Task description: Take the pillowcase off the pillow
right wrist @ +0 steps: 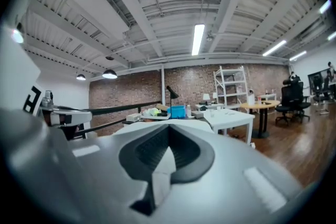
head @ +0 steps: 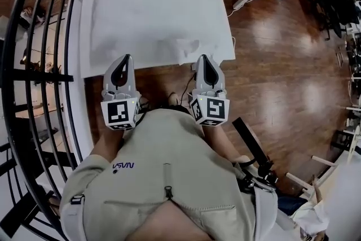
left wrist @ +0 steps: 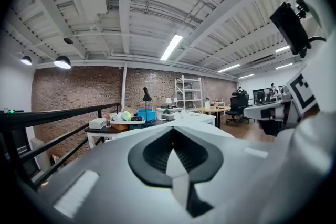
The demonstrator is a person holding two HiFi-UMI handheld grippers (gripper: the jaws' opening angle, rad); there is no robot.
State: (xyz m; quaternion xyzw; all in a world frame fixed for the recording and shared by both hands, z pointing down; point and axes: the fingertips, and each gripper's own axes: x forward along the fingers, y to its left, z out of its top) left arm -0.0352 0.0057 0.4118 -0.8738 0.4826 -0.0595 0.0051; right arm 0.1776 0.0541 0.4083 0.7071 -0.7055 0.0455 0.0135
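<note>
You held the left tool (head: pixel 125 60) and right tool (head: pixel 204 60) fully closed and empty, just short of the table (head: pixel 86 36), likely because no grasp had begun. The pillowcase (head: pixel 152 17) lay flat there, untouched.

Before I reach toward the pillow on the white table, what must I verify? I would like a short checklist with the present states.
1. Pillow lies flat on the white table: ok.
2. Left gripper empty, fingers shut: ok; open it before grasping.
3. Right gripper empty, fingers shut: ok; same.
4. Grippers over the table: not ok; both are short of its near edge, above the floor.
5. Open end of the pillowcase found: cannot tell; white on white.
</note>
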